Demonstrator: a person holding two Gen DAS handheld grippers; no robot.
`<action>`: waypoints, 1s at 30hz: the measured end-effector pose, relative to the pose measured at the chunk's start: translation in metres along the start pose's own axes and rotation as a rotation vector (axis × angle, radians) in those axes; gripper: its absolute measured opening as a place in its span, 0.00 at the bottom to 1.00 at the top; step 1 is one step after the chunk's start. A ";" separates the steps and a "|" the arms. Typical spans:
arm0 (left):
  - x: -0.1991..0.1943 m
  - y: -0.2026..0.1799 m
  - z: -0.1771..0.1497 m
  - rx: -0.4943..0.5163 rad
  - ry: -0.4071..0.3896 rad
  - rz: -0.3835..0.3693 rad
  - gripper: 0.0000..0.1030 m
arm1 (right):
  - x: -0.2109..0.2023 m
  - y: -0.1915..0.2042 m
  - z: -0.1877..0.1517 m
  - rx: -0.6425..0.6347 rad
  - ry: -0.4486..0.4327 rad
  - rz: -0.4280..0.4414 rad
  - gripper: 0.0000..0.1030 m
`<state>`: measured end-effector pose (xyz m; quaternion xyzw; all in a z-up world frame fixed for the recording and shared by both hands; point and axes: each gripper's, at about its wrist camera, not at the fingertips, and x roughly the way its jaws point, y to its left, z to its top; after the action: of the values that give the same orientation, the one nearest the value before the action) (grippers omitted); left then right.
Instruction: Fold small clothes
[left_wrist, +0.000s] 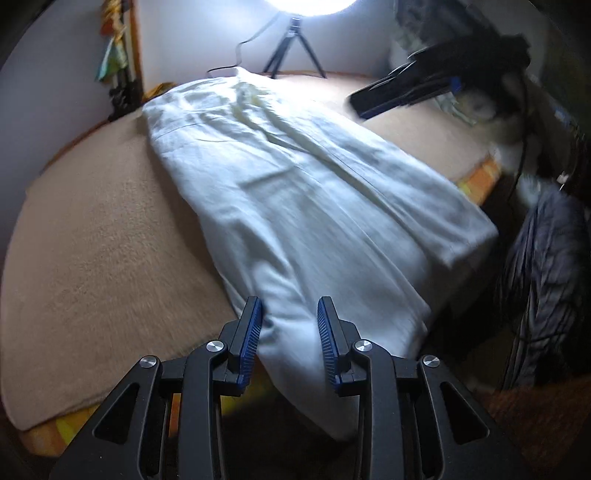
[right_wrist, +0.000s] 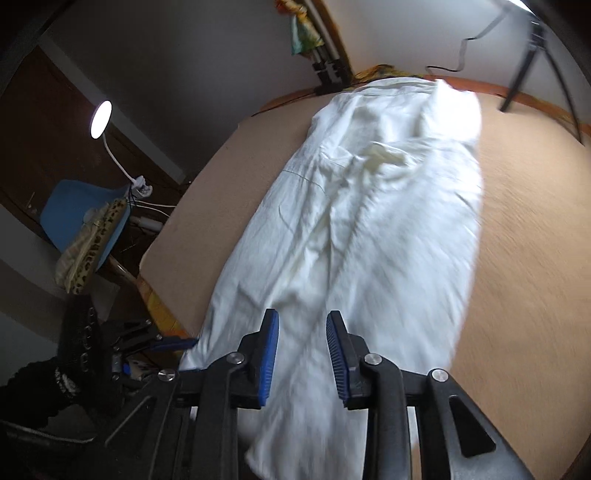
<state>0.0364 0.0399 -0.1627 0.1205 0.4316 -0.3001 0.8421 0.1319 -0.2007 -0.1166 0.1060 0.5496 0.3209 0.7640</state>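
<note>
A long white garment (left_wrist: 295, 192) lies stretched across the tan padded table (left_wrist: 92, 240), its near end hanging over the table's front edge. My left gripper (left_wrist: 290, 325) is open, its blue pads on either side of the garment's near end, not closed on it. My right gripper (right_wrist: 303, 350) is open above the same garment (right_wrist: 369, 206) near its near end. The right gripper also shows in the left wrist view (left_wrist: 406, 96), raised above the table's far right. The left gripper shows in the right wrist view (right_wrist: 162, 345) at the table's left edge.
A black tripod (left_wrist: 291, 48) with a bright lamp stands at the table's back edge. A dark striped cloth (left_wrist: 546, 288) hangs at the right. A desk lamp (right_wrist: 101, 120) and a blue chair (right_wrist: 85, 214) with patterned cloth stand left of the table.
</note>
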 end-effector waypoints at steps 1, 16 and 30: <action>-0.003 -0.002 -0.002 -0.004 0.003 -0.006 0.27 | -0.011 -0.002 -0.012 0.015 -0.001 -0.005 0.29; -0.003 0.039 -0.028 -0.553 0.156 -0.296 0.45 | -0.029 -0.054 -0.144 0.311 0.229 0.136 0.43; 0.020 0.049 -0.037 -0.698 0.179 -0.441 0.42 | 0.009 -0.060 -0.136 0.340 0.276 0.308 0.25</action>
<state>0.0507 0.0877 -0.2039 -0.2416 0.5941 -0.2971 0.7074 0.0321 -0.2671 -0.2055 0.2704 0.6719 0.3478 0.5953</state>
